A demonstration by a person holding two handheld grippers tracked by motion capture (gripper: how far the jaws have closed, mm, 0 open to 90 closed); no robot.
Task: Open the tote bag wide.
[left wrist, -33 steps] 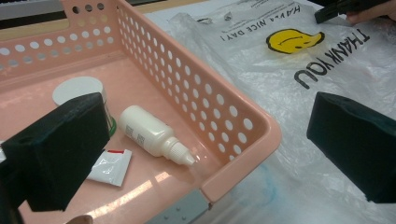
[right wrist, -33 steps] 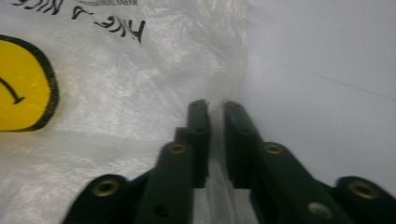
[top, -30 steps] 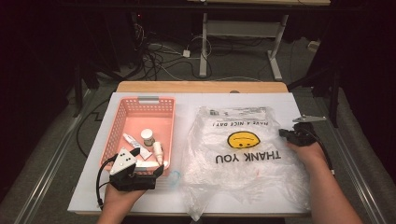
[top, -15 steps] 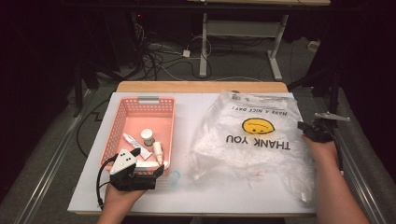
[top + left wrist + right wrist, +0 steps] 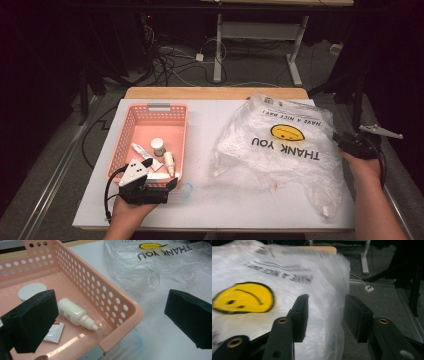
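A: Right gripper (image 5: 345,141) at the bag's right edge; its jaws have just been opening, film between them but unpinched. Left gripper (image 5: 170,186) gapes, empty, over the near right corner of the basket (image 5: 129,127).

B: The plastic bag (image 5: 280,145) lies right of it: light, limp, slippery. Pinch a gathered edge.

Crumpled clear smiley bag (image 5: 280,145) on table (image 5: 210,200)

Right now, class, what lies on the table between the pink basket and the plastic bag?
In the high view, bare white table top separates the pink basket from the plastic bag; a faint blue ring mark sits near the basket's front corner.
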